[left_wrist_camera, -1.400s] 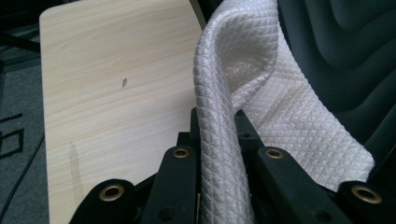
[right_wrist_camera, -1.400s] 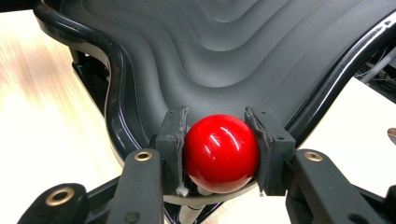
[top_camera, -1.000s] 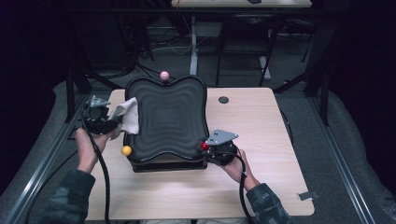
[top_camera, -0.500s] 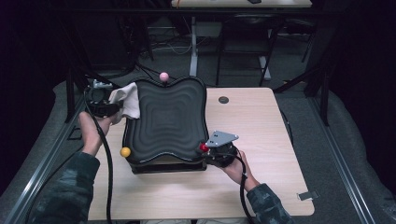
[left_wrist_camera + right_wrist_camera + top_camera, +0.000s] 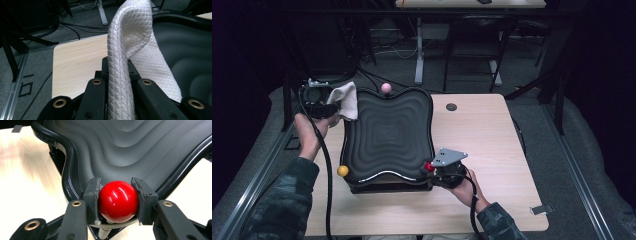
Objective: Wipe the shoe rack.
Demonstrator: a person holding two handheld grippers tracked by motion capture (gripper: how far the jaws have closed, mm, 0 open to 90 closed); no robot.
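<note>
Overhead, yellow knob (image 5: 343, 170) shows — right gripper view hides it.

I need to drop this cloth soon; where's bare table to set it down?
The widest bare wood lies right of the black tray, around the small dark disc. A narrower strip runs along the near edge of the table. Left of the tray is tight, beside the yellow ball.

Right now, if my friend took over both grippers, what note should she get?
Left gripper: jaws shut on the white cloth, held over the far left corner of the black wavy tray.
Right gripper: jaws shut on the red knob at the tray's near right corner.
Yellow knob near left, pink knob at the far edge.
Done: cloth and knob gripped.
Left: probably wiping the tray while holding it steady.
</note>
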